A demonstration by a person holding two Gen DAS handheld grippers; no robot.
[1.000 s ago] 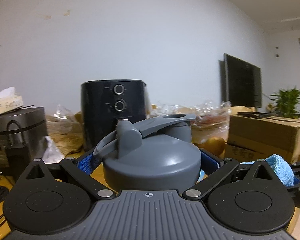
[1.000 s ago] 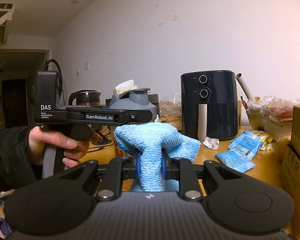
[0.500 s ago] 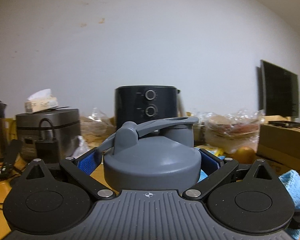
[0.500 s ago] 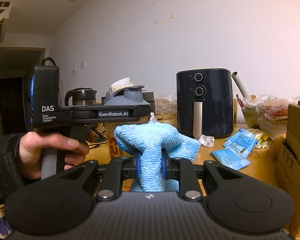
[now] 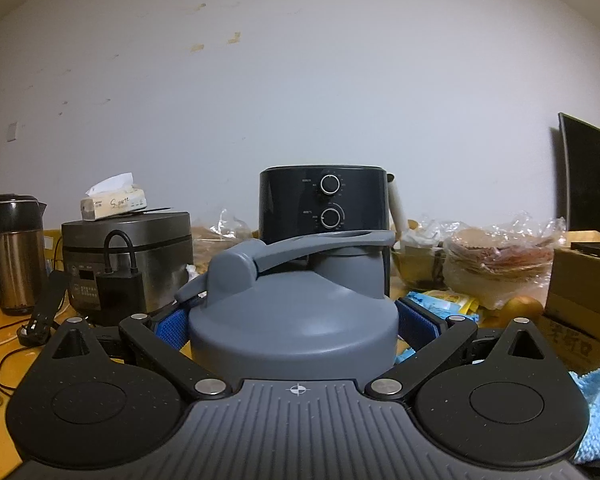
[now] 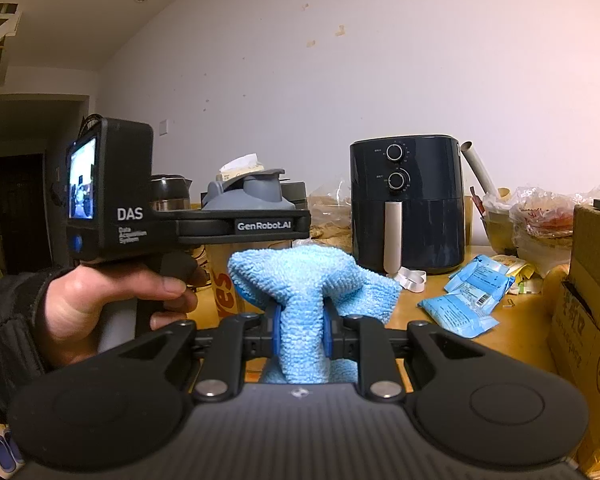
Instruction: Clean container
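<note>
The left gripper is clamped on the grey lid of the shaker bottle and holds it upright in the air, in front of the dark air fryer, so that its clear body is free for wiping. The right gripper is clenched on a folded blue microfibre cloth, also in front of the air fryer. The cloth sits just beside the bottle's side, probably ready to rub it.

matt grey plastic lid, fluffy blue cloth, glossy dark air fryer, wooden table
</note>
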